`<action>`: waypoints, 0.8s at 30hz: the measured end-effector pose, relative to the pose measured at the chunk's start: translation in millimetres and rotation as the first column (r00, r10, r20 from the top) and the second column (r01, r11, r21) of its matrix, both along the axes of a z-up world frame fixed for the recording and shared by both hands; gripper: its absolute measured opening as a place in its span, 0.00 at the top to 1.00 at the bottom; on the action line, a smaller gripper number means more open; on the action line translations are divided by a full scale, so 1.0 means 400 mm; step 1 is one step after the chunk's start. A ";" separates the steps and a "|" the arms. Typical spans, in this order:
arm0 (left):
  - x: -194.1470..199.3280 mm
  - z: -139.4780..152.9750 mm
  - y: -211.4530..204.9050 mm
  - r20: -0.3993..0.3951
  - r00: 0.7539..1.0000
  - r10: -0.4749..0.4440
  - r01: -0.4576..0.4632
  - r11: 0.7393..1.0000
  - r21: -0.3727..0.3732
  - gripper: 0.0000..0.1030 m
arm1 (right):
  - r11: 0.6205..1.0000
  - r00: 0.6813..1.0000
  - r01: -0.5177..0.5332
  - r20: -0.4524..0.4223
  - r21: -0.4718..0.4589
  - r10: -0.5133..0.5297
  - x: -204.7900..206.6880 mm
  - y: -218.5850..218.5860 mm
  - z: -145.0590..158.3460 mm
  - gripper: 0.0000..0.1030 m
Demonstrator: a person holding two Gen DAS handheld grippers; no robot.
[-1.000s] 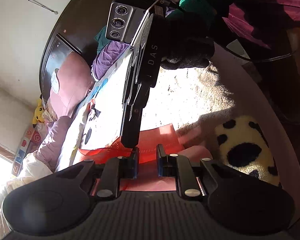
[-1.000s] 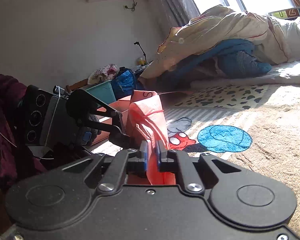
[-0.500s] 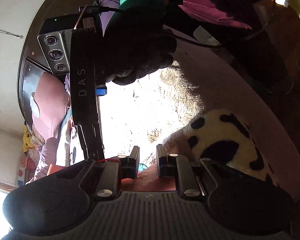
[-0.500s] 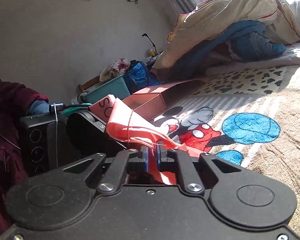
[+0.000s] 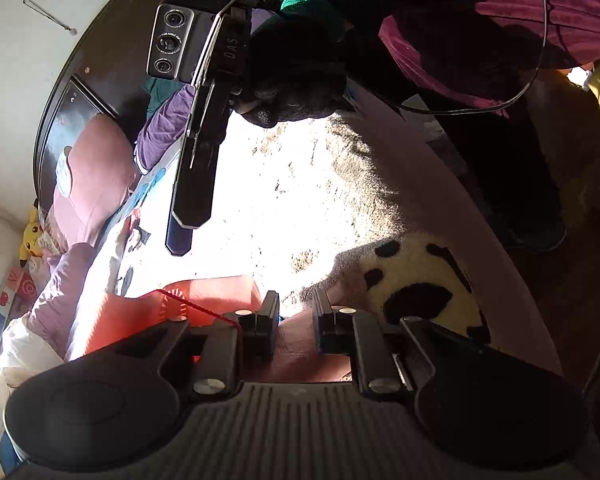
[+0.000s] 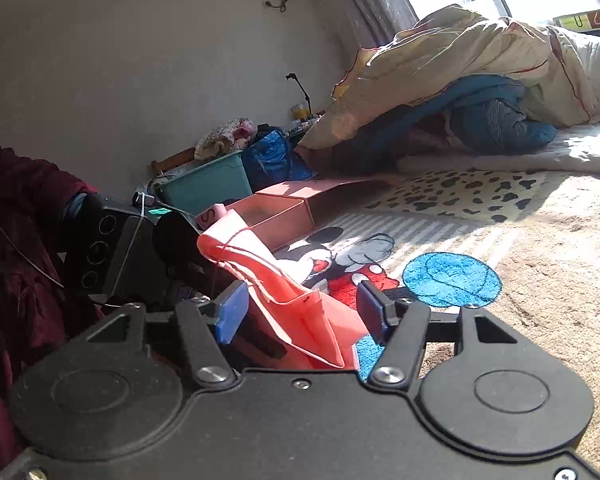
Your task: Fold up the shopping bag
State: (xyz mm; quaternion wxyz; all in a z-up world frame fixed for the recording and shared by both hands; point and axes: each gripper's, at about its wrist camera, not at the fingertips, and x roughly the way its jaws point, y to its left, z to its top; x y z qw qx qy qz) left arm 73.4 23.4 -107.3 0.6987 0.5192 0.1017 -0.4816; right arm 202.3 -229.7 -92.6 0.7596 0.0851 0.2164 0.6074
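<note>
shopping bag [image 6: 300, 312]: thin orange-red non-woven cloth, matt, creased, stitched with red thread along the hem
right gripper [image 6: 300, 308]: matt black plastic body, smooth blue pads, bright metal screws
left gripper [image 5: 294, 320]: matt black plastic, ribbed housing, dark pads, silver metal pins
glove [image 5: 296, 76]: dark knitted cloth, green ribbed cuff
sleeve [image 6: 4, 216]: maroon fleece, soft and matt
rug [image 6: 560, 264]: beige pile, rough and tufted, with a blue looped patch
box [image 6: 276, 216]: pink cardboard, smooth, matt
storage bin [image 6: 208, 188]: teal plastic, smooth, slightly glossy
quilt [image 6: 480, 60]: cream cloth, padded, rumpled
spotted cushion [image 5: 420, 280]: yellow and black plush
</note>
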 end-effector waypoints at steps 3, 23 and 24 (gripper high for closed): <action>0.008 0.014 0.015 -0.041 0.999 -0.009 0.008 1.000 -0.014 0.86 | 0.999 0.999 -0.046 0.008 -0.002 0.046 0.009 0.035 -0.024 0.36; -0.022 0.031 0.103 -0.165 0.986 -0.016 -0.005 0.992 -0.127 0.84 | 0.960 0.945 -0.280 -0.179 -0.018 0.272 0.159 0.227 -0.066 0.13; -0.020 0.032 0.106 -0.173 0.985 -0.012 -0.012 0.991 -0.135 0.84 | 0.951 0.933 -0.308 -0.201 -0.018 0.299 0.167 0.242 -0.070 0.13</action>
